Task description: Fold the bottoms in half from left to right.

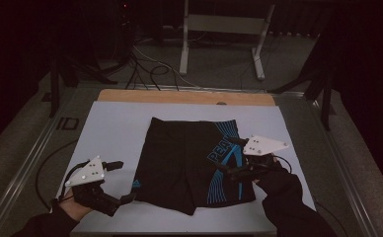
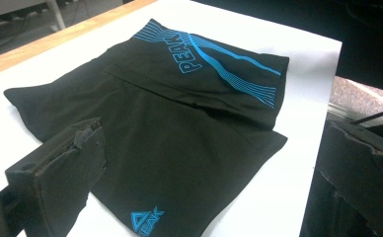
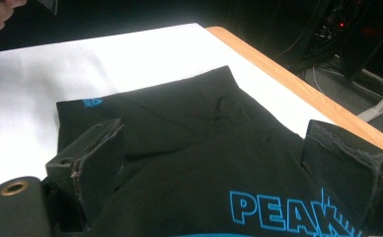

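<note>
The right gripper view reads "PEAK" on the black shorts (image 3: 189, 148); both grippers' jaws stand apart.

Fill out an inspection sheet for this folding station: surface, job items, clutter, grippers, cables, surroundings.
Surface: white sheet over a table with a wooden far edge.
Job's things: black shorts with blue PEAK lettering, lying flat mid-sheet, one side folded over onto the rest.
Clutter: nothing seen.
Grippers: left gripper open, off the sheet's near left, one jaw tip at the shorts' near left corner; right gripper open, over the lettered side of the shorts.
Cables: black cable looping from the left gripper; loose cables on the floor beyond the table.
Surroundings: dim room, grey metal frame stand behind, dark stand legs at both sides.
</note>
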`<state>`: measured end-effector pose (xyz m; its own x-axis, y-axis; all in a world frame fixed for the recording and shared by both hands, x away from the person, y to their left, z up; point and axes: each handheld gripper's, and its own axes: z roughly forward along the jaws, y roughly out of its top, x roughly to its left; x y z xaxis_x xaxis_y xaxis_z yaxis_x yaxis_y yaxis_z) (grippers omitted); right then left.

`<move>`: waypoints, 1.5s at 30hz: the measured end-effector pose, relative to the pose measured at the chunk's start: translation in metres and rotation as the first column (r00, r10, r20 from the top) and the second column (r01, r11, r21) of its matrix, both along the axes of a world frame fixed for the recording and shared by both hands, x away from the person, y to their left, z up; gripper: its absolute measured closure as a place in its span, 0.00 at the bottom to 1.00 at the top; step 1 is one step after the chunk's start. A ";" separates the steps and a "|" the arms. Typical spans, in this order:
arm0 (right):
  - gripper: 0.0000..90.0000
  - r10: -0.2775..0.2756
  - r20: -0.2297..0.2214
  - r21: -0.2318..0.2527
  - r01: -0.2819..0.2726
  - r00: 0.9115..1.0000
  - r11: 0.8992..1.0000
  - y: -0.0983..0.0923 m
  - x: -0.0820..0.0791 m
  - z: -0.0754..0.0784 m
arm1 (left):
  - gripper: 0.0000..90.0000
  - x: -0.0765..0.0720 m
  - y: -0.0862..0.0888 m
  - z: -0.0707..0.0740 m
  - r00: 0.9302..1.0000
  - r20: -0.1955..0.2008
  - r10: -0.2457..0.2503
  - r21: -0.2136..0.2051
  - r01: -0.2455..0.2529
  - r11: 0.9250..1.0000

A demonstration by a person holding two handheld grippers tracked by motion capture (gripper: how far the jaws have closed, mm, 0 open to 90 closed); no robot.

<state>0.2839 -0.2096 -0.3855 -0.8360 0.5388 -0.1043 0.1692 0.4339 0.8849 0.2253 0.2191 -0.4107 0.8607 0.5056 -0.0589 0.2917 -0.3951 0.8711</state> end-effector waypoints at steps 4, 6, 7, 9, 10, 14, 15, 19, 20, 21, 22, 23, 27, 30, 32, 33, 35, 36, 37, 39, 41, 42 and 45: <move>0.11 0.003 0.003 -0.002 -0.003 1.000 1.000 0.008 0.010 0.003 | 0.00 0.001 -0.001 0.004 1.000 0.007 0.017 0.007 -0.017 1.000; 0.11 0.001 0.003 0.004 -0.001 1.000 1.000 0.012 0.015 0.004 | 0.00 0.002 -0.001 0.004 0.999 0.005 0.034 0.010 -0.034 0.999; 0.11 0.006 0.008 0.008 -0.006 1.000 1.000 0.014 0.018 0.005 | 0.00 0.002 -0.002 0.004 0.999 0.010 0.042 0.015 -0.043 0.999; 0.11 -0.001 0.006 0.008 0.001 1.000 1.000 0.019 0.022 0.006 | 0.00 0.003 -0.002 0.003 0.998 0.008 0.056 0.025 -0.056 0.998; 0.11 0.001 0.009 0.004 -0.001 1.000 1.000 0.022 0.025 0.007 | 0.00 0.003 -0.002 0.002 0.998 0.009 0.063 0.021 -0.064 0.998; 0.11 0.008 0.018 -0.002 -0.008 1.000 1.000 0.034 0.035 0.009 | 0.00 0.004 -0.003 -0.001 0.996 0.015 0.093 0.036 -0.094 0.995; 0.11 0.011 0.021 -0.003 -0.011 1.000 1.000 0.037 0.036 0.010 | 0.00 0.003 -0.003 -0.002 0.995 0.023 0.096 0.040 -0.097 0.994; 0.11 0.024 0.023 -0.009 -0.024 0.999 1.000 0.048 0.044 0.010 | 0.00 0.004 -0.003 -0.005 0.992 0.015 0.122 0.053 -0.122 0.991; 0.11 0.028 0.019 -0.008 -0.028 0.999 1.000 0.050 0.046 0.009 | 0.00 0.004 -0.003 -0.006 0.991 0.017 0.132 0.055 -0.133 0.990; 0.11 0.031 0.016 -0.012 -0.031 0.999 0.999 0.053 0.048 0.009 | 0.00 0.005 -0.003 -0.006 0.990 0.015 0.139 0.057 -0.139 0.989; 0.11 0.033 0.018 -0.015 -0.033 0.999 0.999 0.055 0.049 0.008 | 0.00 0.005 -0.003 -0.007 0.989 0.013 0.149 0.052 -0.149 0.987; 0.11 0.037 0.010 -0.009 -0.036 0.999 0.999 0.058 0.051 0.007 | 0.00 0.004 -0.003 -0.008 0.987 0.012 0.158 0.054 -0.158 0.986; 0.11 0.041 -0.002 -0.007 -0.041 0.999 0.999 0.068 0.055 0.004 | 0.00 0.004 -0.005 -0.012 0.982 0.011 0.189 0.055 -0.189 0.980; 0.11 0.048 -0.001 -0.015 -0.048 0.999 0.999 0.076 0.059 0.001 | 0.00 0.005 -0.005 -0.016 0.978 0.016 0.210 0.056 -0.211 0.976; 0.11 0.052 -0.002 -0.021 -0.052 0.999 0.998 0.082 0.063 -0.001 | 0.00 0.005 -0.005 -0.018 0.973 0.020 0.232 0.061 -0.233 0.971; 0.11 0.051 -0.005 -0.021 -0.051 0.999 0.998 0.084 0.064 -0.001 | 0.00 0.006 -0.005 -0.019 0.970 0.019 0.240 0.062 -0.241 0.968; 0.11 0.052 -0.006 -0.025 -0.053 0.999 0.998 0.089 0.067 -0.004 | 0.00 0.006 -0.005 -0.021 0.967 0.016 0.255 0.060 -0.256 0.965; 0.11 0.049 -0.008 -0.026 -0.049 0.999 0.998 0.091 0.068 -0.004 | 0.00 0.007 -0.005 -0.022 0.965 0.018 0.262 0.066 -0.262 0.963; 0.11 0.049 -0.008 -0.030 -0.050 0.999 0.998 0.093 0.070 -0.005 | 0.00 0.006 -0.005 -0.023 0.963 0.018 0.267 0.066 -0.268 0.961; 0.11 0.049 -0.013 -0.037 -0.050 0.999 0.998 0.098 0.073 -0.007 | 0.00 0.007 -0.006 -0.025 0.962 0.017 0.272 0.074 -0.273 0.959; 0.11 0.053 -0.016 -0.043 -0.054 0.998 0.998 0.102 0.076 -0.009 | 0.00 0.007 -0.007 -0.028 0.961 0.012 0.276 0.071 -0.276 0.959; 0.11 0.058 -0.017 -0.043 -0.059 0.998 0.997 0.105 0.078 -0.011 | 0.00 0.007 -0.007 -0.029 0.961 0.011 0.276 0.071 -0.277 0.958; 0.11 0.056 -0.021 -0.046 -0.057 0.998 0.997 0.111 0.082 -0.015 | 0.00 0.008 -0.008 -0.033 0.959 0.003 0.284 0.076 -0.283 0.956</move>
<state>0.3662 -0.0984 -0.4006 -0.8671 0.4857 -0.1108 0.1609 0.4836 0.8604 0.2329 0.2116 -0.4432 0.6810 0.7321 -0.0178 0.4080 -0.3591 0.8394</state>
